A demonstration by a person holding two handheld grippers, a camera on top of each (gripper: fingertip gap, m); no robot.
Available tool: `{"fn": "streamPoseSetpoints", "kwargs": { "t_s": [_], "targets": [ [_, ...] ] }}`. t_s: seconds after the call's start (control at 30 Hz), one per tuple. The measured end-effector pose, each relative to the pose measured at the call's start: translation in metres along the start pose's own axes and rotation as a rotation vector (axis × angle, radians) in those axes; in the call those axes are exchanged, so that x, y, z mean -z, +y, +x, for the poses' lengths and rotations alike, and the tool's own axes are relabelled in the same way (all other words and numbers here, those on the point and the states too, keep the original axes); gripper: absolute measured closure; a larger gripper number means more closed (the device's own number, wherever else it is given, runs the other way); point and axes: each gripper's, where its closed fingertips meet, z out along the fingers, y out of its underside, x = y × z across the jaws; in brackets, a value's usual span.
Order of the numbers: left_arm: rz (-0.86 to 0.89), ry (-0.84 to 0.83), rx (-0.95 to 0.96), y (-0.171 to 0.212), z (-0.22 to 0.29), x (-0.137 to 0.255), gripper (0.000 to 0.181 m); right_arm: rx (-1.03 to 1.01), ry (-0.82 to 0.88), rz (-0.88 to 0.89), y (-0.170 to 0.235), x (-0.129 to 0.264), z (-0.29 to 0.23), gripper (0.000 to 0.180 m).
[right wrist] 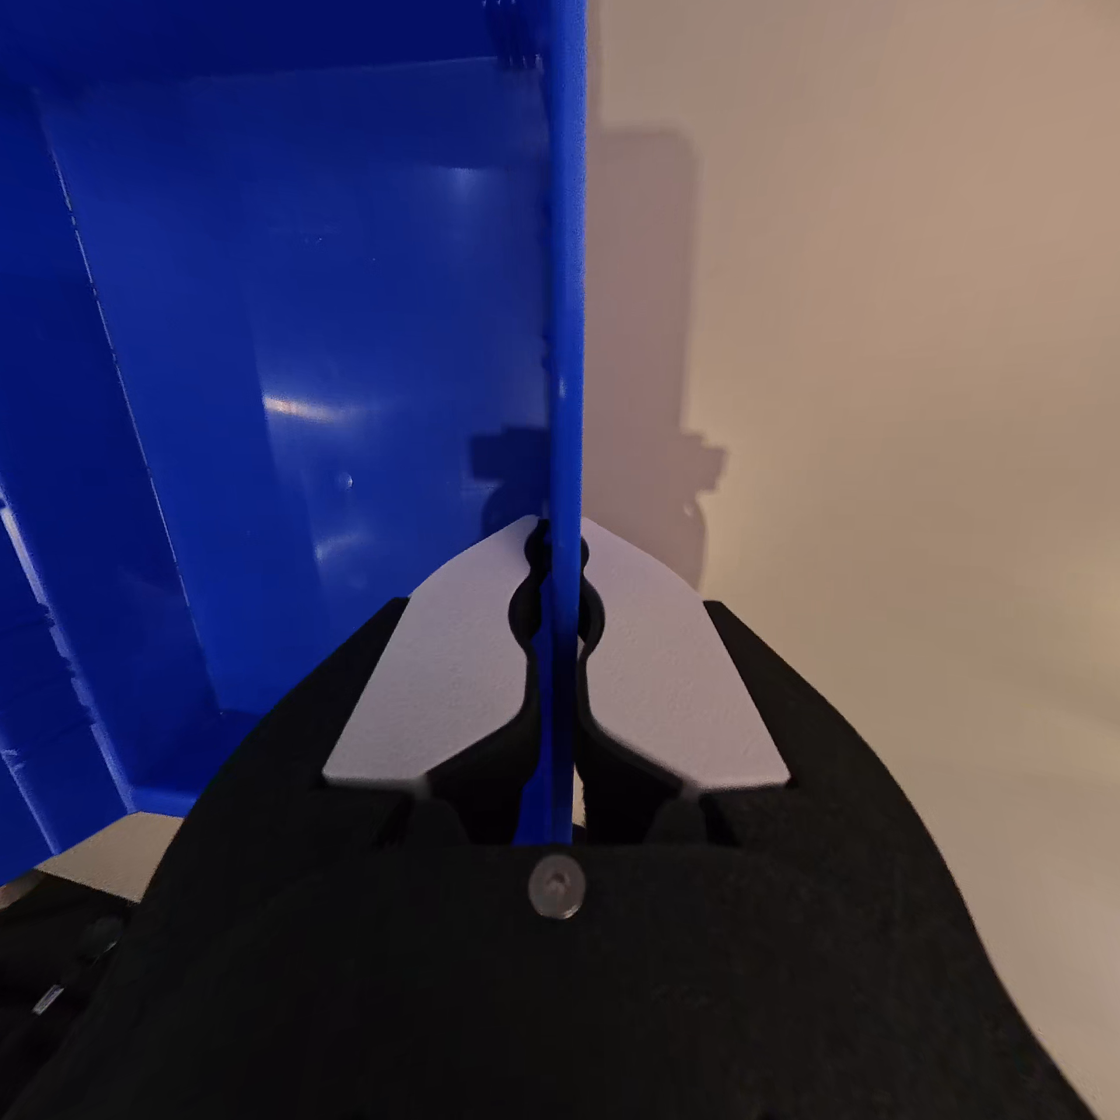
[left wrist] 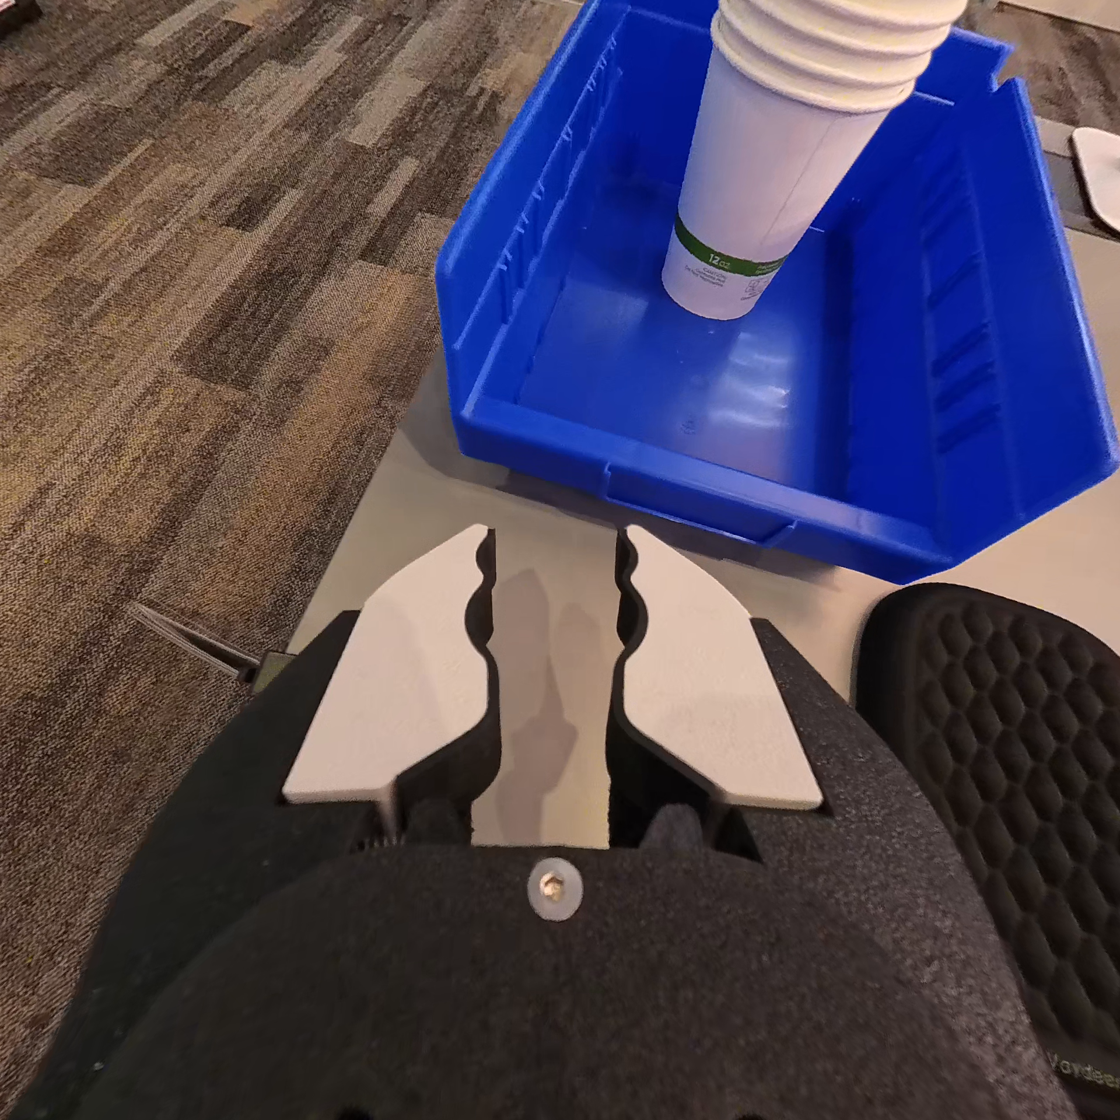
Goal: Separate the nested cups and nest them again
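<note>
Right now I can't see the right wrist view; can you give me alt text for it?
The right gripper is shut on the upright side wall of the blue bin, one finger inside the bin and one outside. The bin's glossy floor fills the left of the picture, with no cups in this view. A pale tabletop lies to the right.

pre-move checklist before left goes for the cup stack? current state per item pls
1. Left gripper free: ok. Fingers apart, nothing between them, over the table.
2. Right gripper bracing the blue bin: ok. It is shut on the bin's side wall.
3. Cup stack reachable: ok. It stands in the bin, ahead of the left gripper.
4. Stack upright: cannot tell. It appears leaning, but the wide-angle lens may cause that.
5. Cup count: cannot tell. Several rims show, the top is cut off.
6. Approach path: ok. Only the bin's low front wall lies between; the black pad sits off to the right.
</note>
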Motion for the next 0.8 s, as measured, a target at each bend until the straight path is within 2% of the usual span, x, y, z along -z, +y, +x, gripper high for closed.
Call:
{"fn": "streamPoseSetpoints", "kwargs": {
  "t_s": [0.33, 0.63, 0.8],
  "targets": [
    [-0.019, -0.041, -0.028, -0.002, 0.004, 0.006, 0.144, -0.092, 0.009, 0.024, 0.019, 0.017, 0.089, 0.174],
    [-0.026, -0.062, -0.044, -0.004, 0.024, 0.01, 0.145, -0.217, 0.022, 0.008, 0.063, 0.043, 0.199, 0.174],
    [-0.032, -0.062, -0.052, -0.004, 0.042, 0.008, 0.146, -0.251, -0.011, 0.029, 0.083, 0.053, 0.243, 0.173]
  ]
}}
